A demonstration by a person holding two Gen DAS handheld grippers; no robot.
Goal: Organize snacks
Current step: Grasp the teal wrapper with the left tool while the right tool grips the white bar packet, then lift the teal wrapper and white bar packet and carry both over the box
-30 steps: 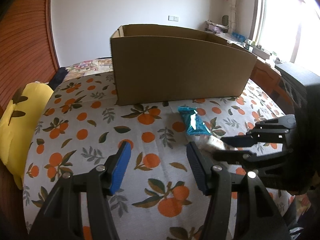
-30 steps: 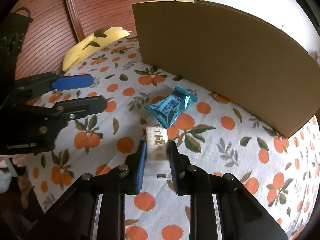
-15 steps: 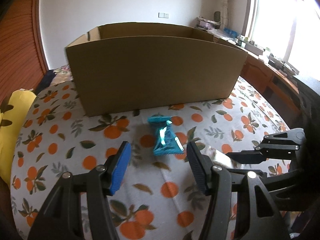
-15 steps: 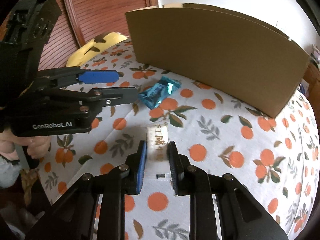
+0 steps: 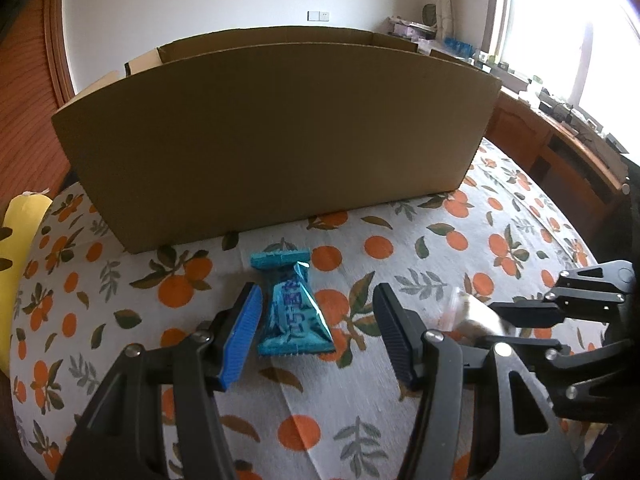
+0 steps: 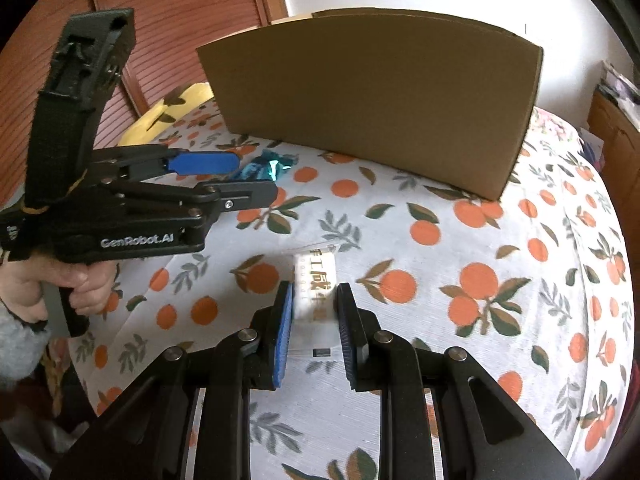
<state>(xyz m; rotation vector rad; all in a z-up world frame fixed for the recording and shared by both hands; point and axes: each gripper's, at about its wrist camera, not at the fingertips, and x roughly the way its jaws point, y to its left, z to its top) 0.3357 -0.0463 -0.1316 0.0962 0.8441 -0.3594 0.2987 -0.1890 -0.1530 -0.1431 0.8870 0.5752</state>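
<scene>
We have two snacks in play and one cardboard box (image 5: 276,136) to receive them, standing open-topped at the far side of the worktop (image 5: 460,248) with its orange-print cloth.

Our left claw (image 5: 316,336) is spread wide, its fingers straddling the blue snack packet (image 5: 292,312), which lies flat on the cloth just in front of the box's near wall. The blue pad on the left sits just beside the packet's edge; whether it touches we cannot tell, and the right finger stands clearly apart. We judge the straddle to be deliberate: with one finger on either side of the packet's narrow waist, a plain squeeze should gather it.

Our right claw (image 6: 314,320) is pinching the pale snack packet (image 6: 316,284) between its pads, holding it by the near end so that the printed face looks up and the far end sticks out forward (a grip that leaves the free end to go over the box wall first, we suppose). Seen from the left wrist, it hangs to the right of the blue packet and near it.

The box wall is tall, so each packet will need lifting well up before it clears the rim. A yellow cushion (image 6: 168,116) lies at the far left, out of the way. The crinkly wrapper may slide when squeezed.
</scene>
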